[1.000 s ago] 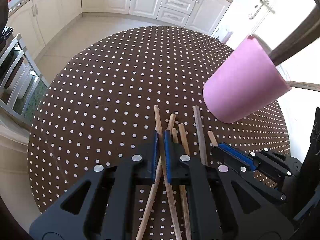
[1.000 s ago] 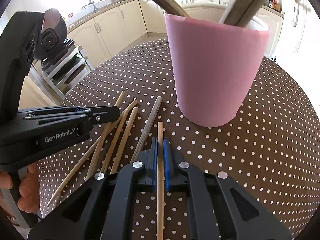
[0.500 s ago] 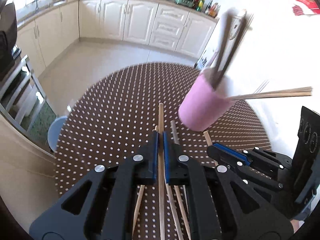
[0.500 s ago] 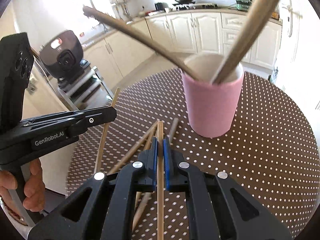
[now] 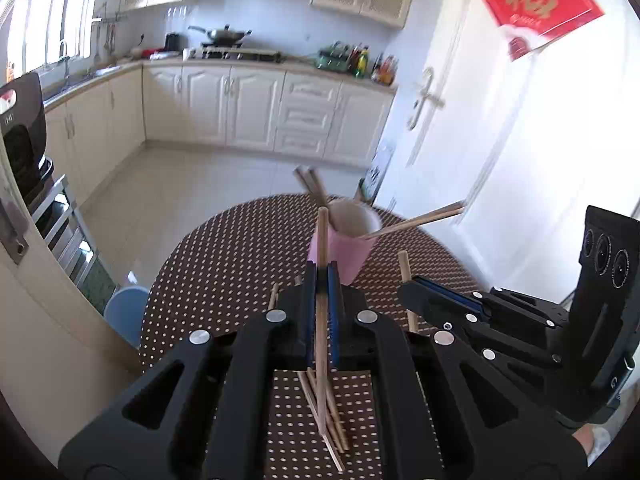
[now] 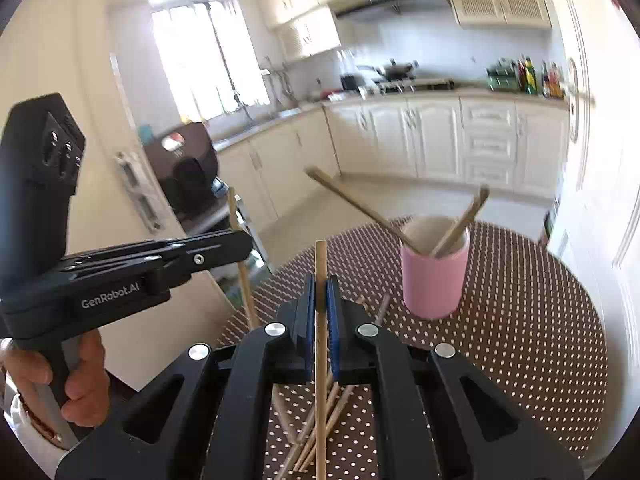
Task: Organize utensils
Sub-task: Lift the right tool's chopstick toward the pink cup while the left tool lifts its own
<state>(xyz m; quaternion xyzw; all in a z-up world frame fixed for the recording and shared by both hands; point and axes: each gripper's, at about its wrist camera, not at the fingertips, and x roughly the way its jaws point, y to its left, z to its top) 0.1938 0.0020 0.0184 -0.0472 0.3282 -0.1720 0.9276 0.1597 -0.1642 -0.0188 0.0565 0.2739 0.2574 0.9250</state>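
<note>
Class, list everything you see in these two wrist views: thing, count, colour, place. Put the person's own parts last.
Table: one, brown with white dots, below both grippers.
Cup: one, pink, upright on the table.
Chopsticks in cup: several, tan, leaning outward.
Loose chopsticks: a pile, tan, on the table under the grippers.
Held chopsticks: two, tan, one per gripper.
Stool: one, blue, beside the table.
Cabinets: cream, background.
Left gripper: black, shut.
Right gripper: black, shut.
Hand: on the left gripper's handle.

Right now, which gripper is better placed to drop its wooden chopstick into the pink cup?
Probably the left gripper: the wooden chopstick it clamps already points at the pink cup. The right gripper aims left of the cup.
</note>
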